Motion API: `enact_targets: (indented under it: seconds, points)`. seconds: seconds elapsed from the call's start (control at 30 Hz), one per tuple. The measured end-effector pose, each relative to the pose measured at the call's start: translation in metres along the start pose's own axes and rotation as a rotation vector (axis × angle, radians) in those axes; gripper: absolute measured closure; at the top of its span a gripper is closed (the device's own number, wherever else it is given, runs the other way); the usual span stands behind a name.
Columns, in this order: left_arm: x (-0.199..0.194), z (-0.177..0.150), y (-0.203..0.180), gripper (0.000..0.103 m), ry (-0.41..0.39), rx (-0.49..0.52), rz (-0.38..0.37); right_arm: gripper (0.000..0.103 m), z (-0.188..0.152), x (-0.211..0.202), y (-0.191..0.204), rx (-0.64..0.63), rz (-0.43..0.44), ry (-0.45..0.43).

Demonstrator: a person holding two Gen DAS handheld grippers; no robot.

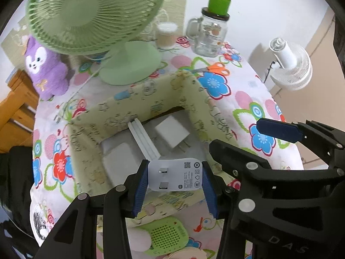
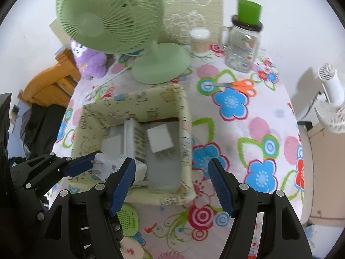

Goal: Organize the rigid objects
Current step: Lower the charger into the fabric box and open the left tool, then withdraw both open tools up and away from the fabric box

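Left gripper (image 1: 175,191) at the bottom centre of its view is clamped on a white plug adapter (image 1: 175,175), prongs facing the camera, blue pads pressing both ends. It hangs over the near edge of the fabric storage box (image 1: 120,112) in mid-frame. Right gripper (image 2: 172,185) at the bottom of its view stands open, nothing between its fingers, over the box's near right corner. Inside the box lie a white charger (image 2: 159,138), a white ribbed strip (image 2: 130,138) and another white block (image 1: 120,161). Further up the flowered tablecloth (image 2: 254,142): orange scissors (image 2: 239,85), a green fan (image 2: 112,17), a glass jar (image 2: 242,43) topped by a green cup (image 2: 249,11), and a purple plush toy (image 1: 46,69) at left.
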State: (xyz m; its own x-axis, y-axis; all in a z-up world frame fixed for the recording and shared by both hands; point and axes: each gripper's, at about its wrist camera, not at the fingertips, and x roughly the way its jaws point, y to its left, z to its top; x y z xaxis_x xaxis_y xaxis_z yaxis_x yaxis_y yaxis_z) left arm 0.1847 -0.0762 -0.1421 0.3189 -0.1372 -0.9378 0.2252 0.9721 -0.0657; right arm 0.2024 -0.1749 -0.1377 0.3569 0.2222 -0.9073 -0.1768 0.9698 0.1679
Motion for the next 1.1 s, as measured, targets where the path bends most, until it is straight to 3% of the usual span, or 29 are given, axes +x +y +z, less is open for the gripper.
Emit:
enact_targets:
  seconds: [0.47, 0.57, 1.1]
  points:
    - [0.023, 0.011, -0.020, 0.053, 0.019, 0.053, -0.034, 0.030, -0.003, 0.011, -0.029, 0.090, -0.029, 0.026]
    - [0.024, 0.010, -0.023, 0.030, 0.014, 0.067, -0.023, 0.030, -0.005, 0.013, -0.031, 0.094, -0.025, 0.034]
    - [0.004, -0.007, -0.017, 0.013, -0.018, 0.050, 0.010, 0.029, -0.014, 0.004, -0.022, 0.093, -0.012, 0.025]
